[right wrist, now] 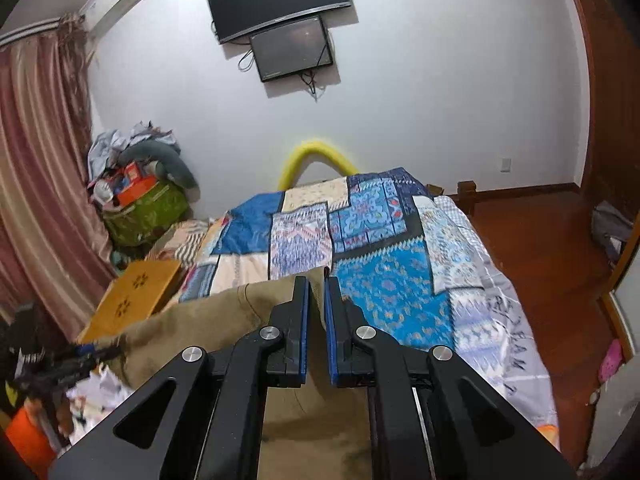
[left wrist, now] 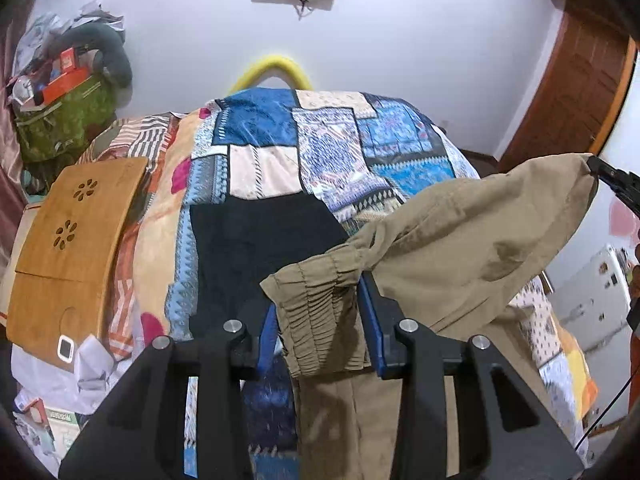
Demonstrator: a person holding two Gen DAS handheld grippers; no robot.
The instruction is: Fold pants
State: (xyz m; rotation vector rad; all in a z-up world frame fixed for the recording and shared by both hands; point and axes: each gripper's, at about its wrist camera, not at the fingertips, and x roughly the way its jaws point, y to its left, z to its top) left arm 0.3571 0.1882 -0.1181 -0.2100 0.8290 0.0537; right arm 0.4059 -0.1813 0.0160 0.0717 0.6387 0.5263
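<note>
Tan pants [left wrist: 460, 236] hang in the air above the bed, stretched between both grippers. My left gripper [left wrist: 320, 312] is shut on the gathered elastic waistband [left wrist: 320, 304] at the left end. My right gripper [right wrist: 317, 280] is shut on the other end of the tan pants [right wrist: 224, 320]; its black tip also shows in the left wrist view [left wrist: 600, 170] at the far right, pinching the fabric. The rest of the pants droops below both grippers. A dark folded garment [left wrist: 256, 248] lies flat on the bed beneath.
The bed has a blue patchwork quilt [right wrist: 384, 272]. A wooden lap desk [left wrist: 76, 240] lies on its left side. A cluttered pile with a green bag [right wrist: 148, 212] stands in the left corner. A yellow foam arch [right wrist: 316, 156] is at the bed's far end. Wooden floor [right wrist: 540, 248] lies to the right.
</note>
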